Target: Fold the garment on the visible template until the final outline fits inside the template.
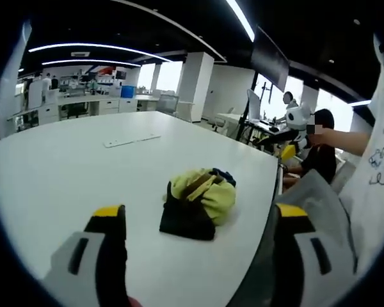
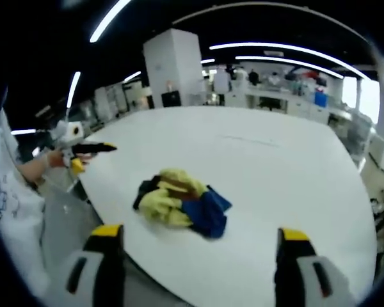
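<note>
A crumpled yellow, blue and black garment (image 2: 181,200) lies on the white table (image 2: 288,173), beyond the open right hand-held gripper (image 2: 200,246).

A large white table (image 1: 83,173) is set in an open-plan workroom. Curved ceiling light strips (image 1: 96,48) are mounted on a dark ceiling. White square pillars (image 2: 173,64), rear workbenches (image 1: 83,102) and bright windows (image 1: 169,75) are observed.

My left tongs (image 1: 201,224) and right tongs (image 2: 198,246) look identical from here: chunky light-grey plastic jaws, each with a dark slot, black inner faces and yellow tips. I'm wearing a white shirt (image 1: 377,173) with black doodle prints.
</note>
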